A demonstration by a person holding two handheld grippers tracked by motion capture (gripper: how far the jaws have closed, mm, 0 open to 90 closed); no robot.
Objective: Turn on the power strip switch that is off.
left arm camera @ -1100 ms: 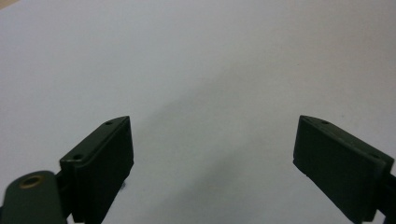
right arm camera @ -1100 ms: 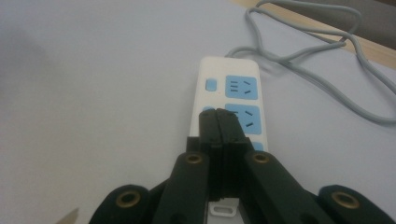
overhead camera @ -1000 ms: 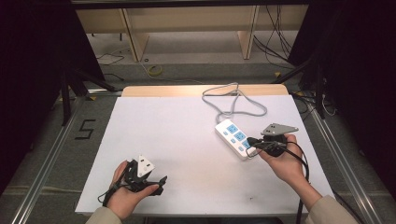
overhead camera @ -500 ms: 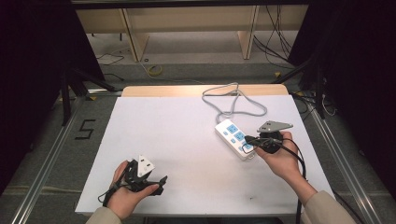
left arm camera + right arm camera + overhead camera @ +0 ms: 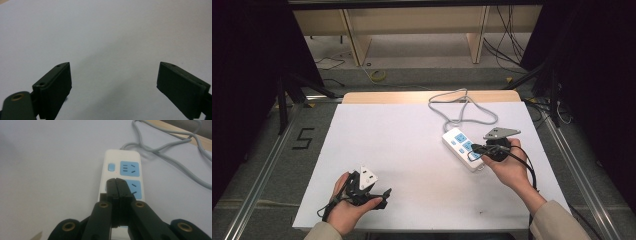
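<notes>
A white power strip [image 5: 459, 144] with blue sockets lies on the right half of the white table [image 5: 412, 135]. Its grey cable [image 5: 464, 107] loops toward the far edge. My right gripper [image 5: 474, 149] is shut, jaws pressed together with nothing between them. In the right gripper view its tips [image 5: 116, 180] hover over the power strip [image 5: 121, 166], just short of the small blue switch [image 5: 111, 167]; whether they touch it I cannot tell. My left gripper [image 5: 383, 195] rests low at the near left, open. Its jaws [image 5: 113, 82] stand wide apart over bare table.
The grey cable [image 5: 165, 152] curls beyond the strip near the table's wooden far edge [image 5: 427, 96]. Metal rails run along both sides of the table. A floor mark "5" [image 5: 303, 138] lies to the left, wooden shelving [image 5: 412, 30] beyond.
My right gripper has crept a little farther along the power strip, toward its far end. The left hand has kept still.
</notes>
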